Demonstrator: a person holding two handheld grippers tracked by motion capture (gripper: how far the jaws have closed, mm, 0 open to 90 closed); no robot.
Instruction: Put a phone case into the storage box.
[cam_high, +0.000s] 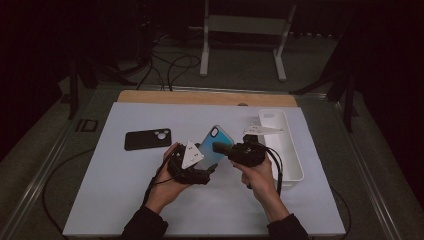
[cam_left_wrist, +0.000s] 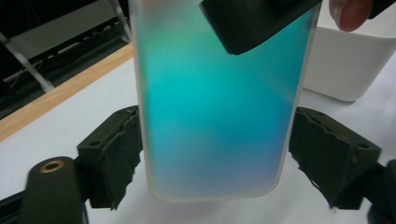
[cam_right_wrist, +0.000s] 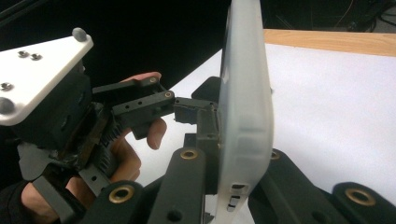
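A teal-blue phone case (cam_high: 212, 145) is held up off the white mat between both grippers, tilted, camera cutout uppermost. In the left gripper view the case (cam_left_wrist: 215, 116) fills the middle, and my left gripper (cam_left_wrist: 215, 154) has a pad against each long edge. The left gripper (cam_high: 204, 164) sits under its grey plate in a hand. My right gripper (cam_high: 221, 148) comes in from the right and is shut on the case's faces. In the right gripper view the case (cam_right_wrist: 245, 102) stands edge-on between the right gripper's (cam_right_wrist: 238, 175) jaws, with the left gripper (cam_right_wrist: 196, 112) beyond.
A black phone case (cam_high: 147, 139) lies flat on the mat to the left. A long white tray (cam_high: 287, 150) stands at the right, close behind the right hand, and the tray (cam_left_wrist: 345, 60) is also in the left gripper view. The table's wooden edge (cam_high: 200, 97) runs along the back.
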